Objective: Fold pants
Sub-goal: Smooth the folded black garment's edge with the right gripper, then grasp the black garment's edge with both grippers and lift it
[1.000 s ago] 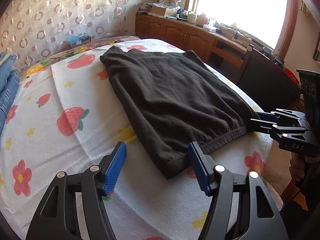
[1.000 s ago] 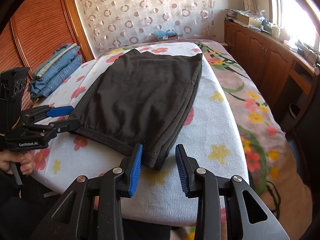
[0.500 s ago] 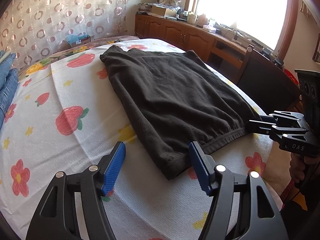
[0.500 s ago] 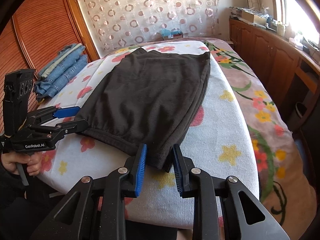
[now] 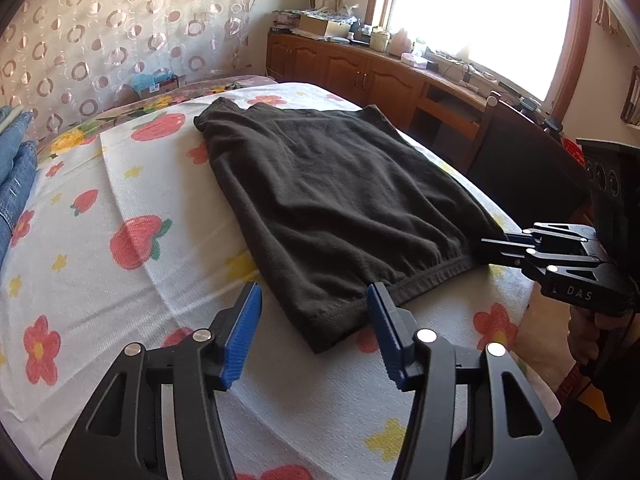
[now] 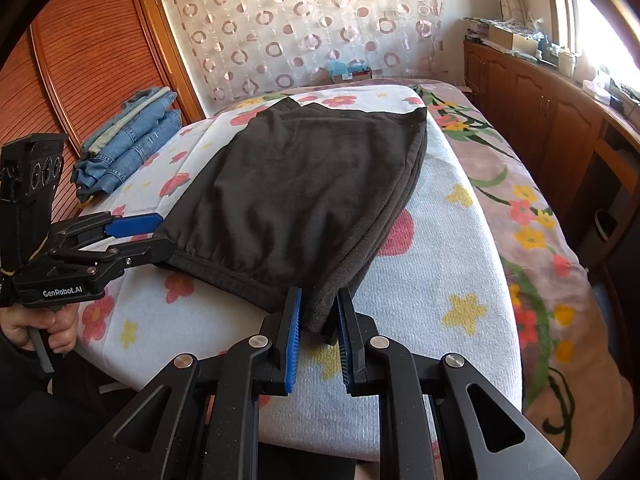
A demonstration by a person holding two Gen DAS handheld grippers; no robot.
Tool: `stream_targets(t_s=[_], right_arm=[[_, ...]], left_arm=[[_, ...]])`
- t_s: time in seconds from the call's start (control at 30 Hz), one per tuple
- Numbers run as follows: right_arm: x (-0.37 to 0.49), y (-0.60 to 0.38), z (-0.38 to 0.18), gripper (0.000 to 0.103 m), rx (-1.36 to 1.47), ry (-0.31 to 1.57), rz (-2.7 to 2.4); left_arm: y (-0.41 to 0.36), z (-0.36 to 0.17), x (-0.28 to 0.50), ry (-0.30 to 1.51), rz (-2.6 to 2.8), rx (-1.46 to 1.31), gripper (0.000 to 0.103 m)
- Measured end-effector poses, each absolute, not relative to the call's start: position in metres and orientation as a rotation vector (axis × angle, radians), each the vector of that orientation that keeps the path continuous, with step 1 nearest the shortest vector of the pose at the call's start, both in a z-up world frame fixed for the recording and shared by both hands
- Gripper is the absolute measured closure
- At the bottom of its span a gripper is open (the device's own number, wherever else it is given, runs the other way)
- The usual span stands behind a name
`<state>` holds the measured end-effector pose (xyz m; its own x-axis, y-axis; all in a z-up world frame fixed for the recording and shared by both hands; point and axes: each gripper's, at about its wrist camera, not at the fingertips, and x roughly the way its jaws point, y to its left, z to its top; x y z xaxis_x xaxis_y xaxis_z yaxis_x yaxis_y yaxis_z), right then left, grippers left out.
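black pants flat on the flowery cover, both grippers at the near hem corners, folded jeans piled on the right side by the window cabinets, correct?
Not quite. The jeans are piled at the left edge of the cover, by the wooden slatted door, not on the window side; the right wrist view shows it. The rest holds: the pants lie flat, with the left gripper and right gripper at the near hem corners.
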<state>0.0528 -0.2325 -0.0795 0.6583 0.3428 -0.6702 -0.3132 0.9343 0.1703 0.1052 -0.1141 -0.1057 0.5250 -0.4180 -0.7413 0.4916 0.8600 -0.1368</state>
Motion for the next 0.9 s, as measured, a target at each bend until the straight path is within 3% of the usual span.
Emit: stream_targets(t_s=[0.37, 0.63, 0.77, 0.9], right_arm=[[0.053, -0.233, -0.080, 0.086, 0.066, 0.771, 0.372], [0.053, -0.232, -0.080, 0.086, 0.068, 0.770, 0.372], [0.051, -0.230, -0.080, 0.087, 0.054, 0.762, 0.378], [0.055, -0.230, -0.075, 0.091, 0.072, 0.775, 0.383]], left_arm=[[-0.116, -0.111, 0.106, 0.875, -0.555, 0.085, 0.048], [-0.118, -0.110, 0.104, 0.881, -0.596, 0.051, 0.069], [-0.120, -0.105, 0.101, 0.857, -0.592, 0.052, 0.086], [-0.119, -0.097, 0.101, 0.838, -0.592, 0.045, 0.088]])
